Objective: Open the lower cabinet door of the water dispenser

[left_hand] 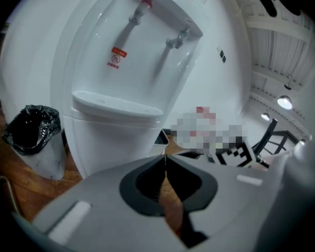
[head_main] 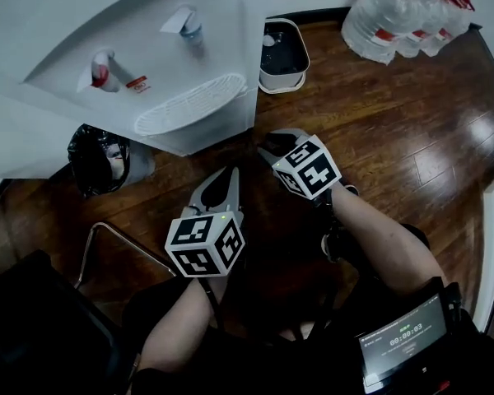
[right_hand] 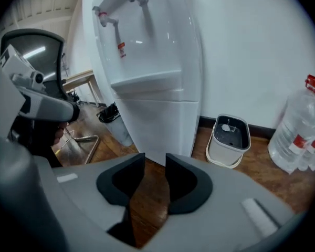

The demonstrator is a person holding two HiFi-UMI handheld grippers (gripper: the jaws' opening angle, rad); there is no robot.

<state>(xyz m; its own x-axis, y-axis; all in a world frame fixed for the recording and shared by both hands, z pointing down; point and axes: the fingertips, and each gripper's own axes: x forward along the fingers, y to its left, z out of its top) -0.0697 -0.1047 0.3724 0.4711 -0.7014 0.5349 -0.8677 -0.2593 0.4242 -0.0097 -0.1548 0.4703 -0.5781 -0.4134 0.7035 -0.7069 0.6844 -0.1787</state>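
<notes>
Left gripper: jaws together, nothing between them.
Right gripper: jaws apart, and only floor shows in the gap.
Dispenser: ahead of both grippers and touching neither.
Door: the panel under the drip tray. It lies ahead of and a little above the right jaws, and ahead and slightly left of the left jaws. It looks shut to us.
Door axis: upright. We see no handle, so we cannot tell which edge swings.
Nearer hand: the right, we judge, as it sits closer to the dispenser's front corner.
Next move: we expect the right gripper to go forward to a door edge.
Counts: one dispenser and one door. Two taps, a red tap and a blue tap. Two bins, a black bin and a white bin. Several bottles, number unclear.
</notes>
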